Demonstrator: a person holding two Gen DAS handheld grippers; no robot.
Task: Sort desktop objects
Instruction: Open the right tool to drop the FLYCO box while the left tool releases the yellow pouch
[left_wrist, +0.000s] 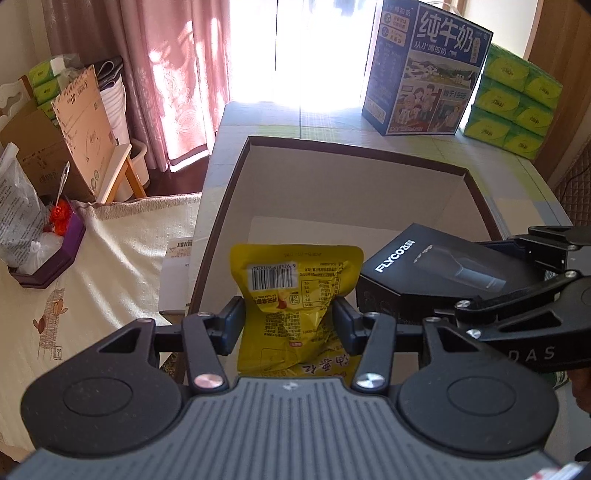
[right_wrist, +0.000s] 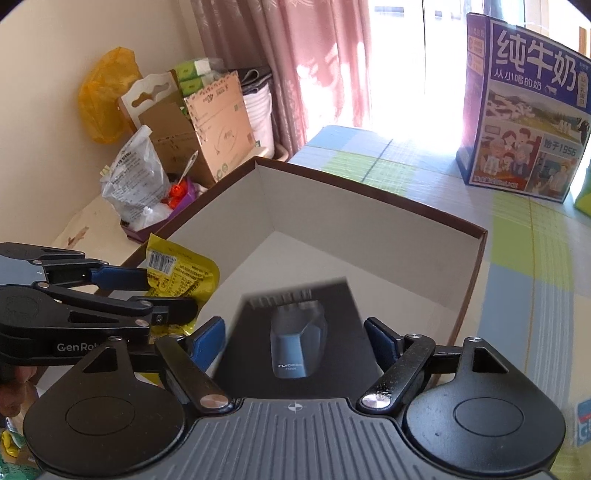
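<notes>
The left hand-held gripper (left_wrist: 289, 317) is clamped on a yellow snack pouch (left_wrist: 295, 291), holding it upright over the near left rim of the open cardboard box (left_wrist: 354, 155), which sits on the counter (right_wrist: 517, 266). The right hand-held gripper (right_wrist: 294, 338) grasps a black FLYCO shaver box (right_wrist: 295, 325), tilted just inside the box's near edge and close beside the pouch. The box's far half shows bare floor, and a blue milk carton (left_wrist: 424, 70) stands well beyond its far rim.
</notes>
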